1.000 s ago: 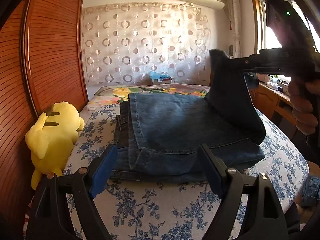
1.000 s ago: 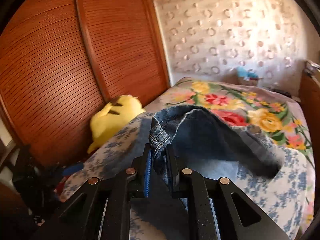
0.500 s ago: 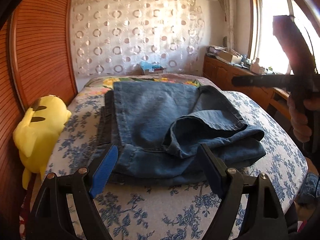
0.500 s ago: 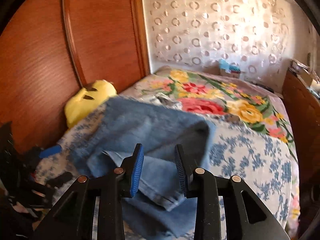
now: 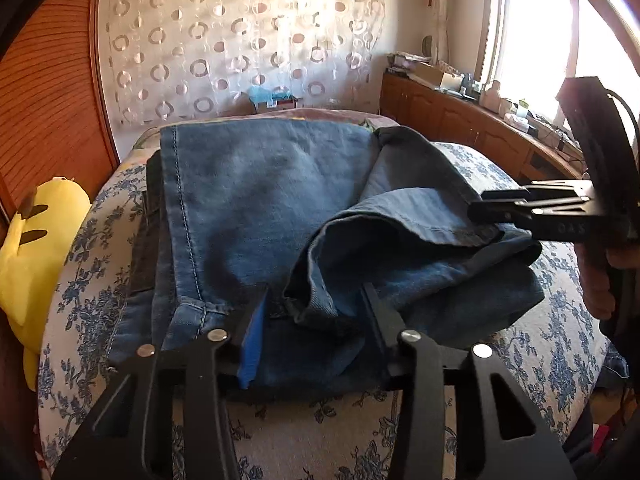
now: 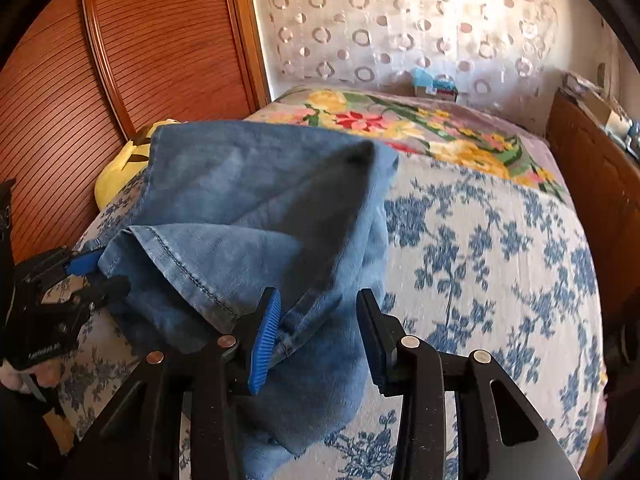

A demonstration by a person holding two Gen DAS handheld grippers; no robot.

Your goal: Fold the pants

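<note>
- Sunlight is coming through a window at the upper right of the left wrist view, falling across a bed [image 5: 552, 320] with a blue-flowered cover, a circle-patterned curtain [image 5: 240, 40] behind it and slatted wooden wardrobe doors [image 6: 120, 80] at the left.
- Lying mid-frame on the bed are the jeans [image 5: 248, 208], folded flat on their left part, while the right part is sitting in a loose, bunched heap with a hem turned over.
- Judging by that heap, the fold is only partly made; the next move is probably calling for the loose layer to be gripped at its hem and pulled flat over the stack.
- Hovering low at the near edge of the jeans is the left gripper [image 5: 312, 320], its fingers apart, straddling a crumpled ridge without pinching it.
- Reaching in from the right edge of that view is the right gripper [image 6: 316, 328], level with the raised hem; its own camera is showing the fingers apart, with denim lying between them unclamped.
- Sitting at the far left, against the wardrobe, is a yellow plush toy [image 5: 36, 248].
</note>
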